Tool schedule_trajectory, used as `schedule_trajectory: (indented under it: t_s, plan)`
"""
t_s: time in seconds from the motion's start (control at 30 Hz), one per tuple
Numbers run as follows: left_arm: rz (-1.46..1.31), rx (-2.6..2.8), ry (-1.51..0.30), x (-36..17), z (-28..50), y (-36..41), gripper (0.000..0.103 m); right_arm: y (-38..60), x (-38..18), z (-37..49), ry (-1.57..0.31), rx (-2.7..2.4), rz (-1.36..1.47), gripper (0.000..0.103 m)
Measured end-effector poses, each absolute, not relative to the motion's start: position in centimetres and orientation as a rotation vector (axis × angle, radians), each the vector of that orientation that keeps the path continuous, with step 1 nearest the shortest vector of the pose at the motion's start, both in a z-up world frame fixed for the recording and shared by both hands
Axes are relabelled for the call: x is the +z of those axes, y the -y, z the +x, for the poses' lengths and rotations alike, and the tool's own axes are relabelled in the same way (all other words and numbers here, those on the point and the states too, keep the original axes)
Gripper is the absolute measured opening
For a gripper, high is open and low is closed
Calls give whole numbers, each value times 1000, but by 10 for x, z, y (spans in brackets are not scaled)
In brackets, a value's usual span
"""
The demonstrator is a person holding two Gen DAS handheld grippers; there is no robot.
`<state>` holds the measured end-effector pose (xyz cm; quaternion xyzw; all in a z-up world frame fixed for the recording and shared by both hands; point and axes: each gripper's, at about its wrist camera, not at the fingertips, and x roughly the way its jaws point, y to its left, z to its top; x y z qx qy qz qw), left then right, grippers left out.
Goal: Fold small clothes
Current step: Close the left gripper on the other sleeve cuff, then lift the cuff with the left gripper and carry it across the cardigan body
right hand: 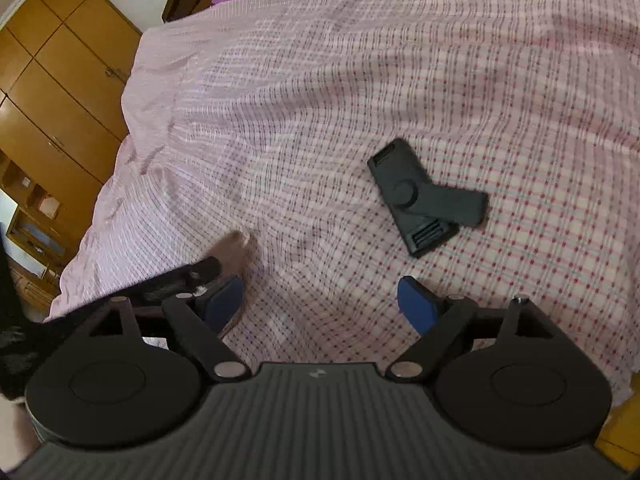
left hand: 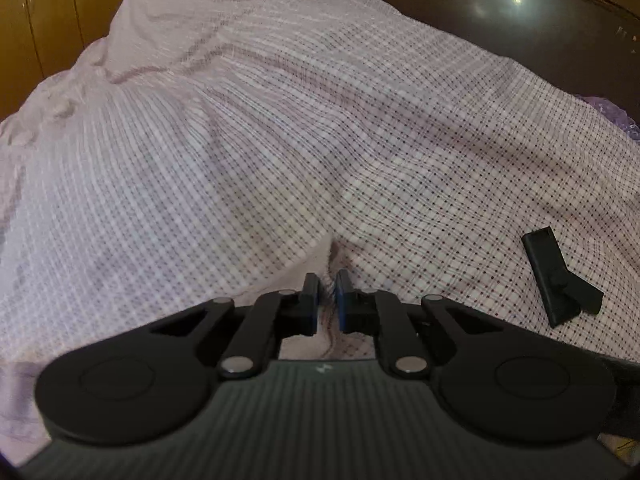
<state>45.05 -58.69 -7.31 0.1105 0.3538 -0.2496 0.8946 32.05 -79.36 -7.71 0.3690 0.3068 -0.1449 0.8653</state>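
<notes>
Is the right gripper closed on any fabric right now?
No. The right gripper is open, its blue pads spread wide above the checked bedspread with nothing between them.

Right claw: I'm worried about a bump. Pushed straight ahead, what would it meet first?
Probably the checked bedcover. The open right claw points at bare cloth; the black clip lies slightly right, though depth is unclear.

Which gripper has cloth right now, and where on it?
The left gripper pinches a raised fold of pale cloth between its pads. The right gripper is open and holds nothing.
</notes>
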Motion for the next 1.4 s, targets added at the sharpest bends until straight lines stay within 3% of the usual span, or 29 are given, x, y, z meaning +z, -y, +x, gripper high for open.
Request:
schedule_trajectory:
  t_s: [0.4,0.6,1.4]
  plan:
    - [219,-473,-724,-53,443,543,11,769,-81,336,-645,-185,841,89]
    - [229,-439,-714,-32,443,512,11,753,-75,339,-556,-152,887,89]
    - [247,-299,-664,8,428,405,11,643,-55,385,-680,56,733,89]
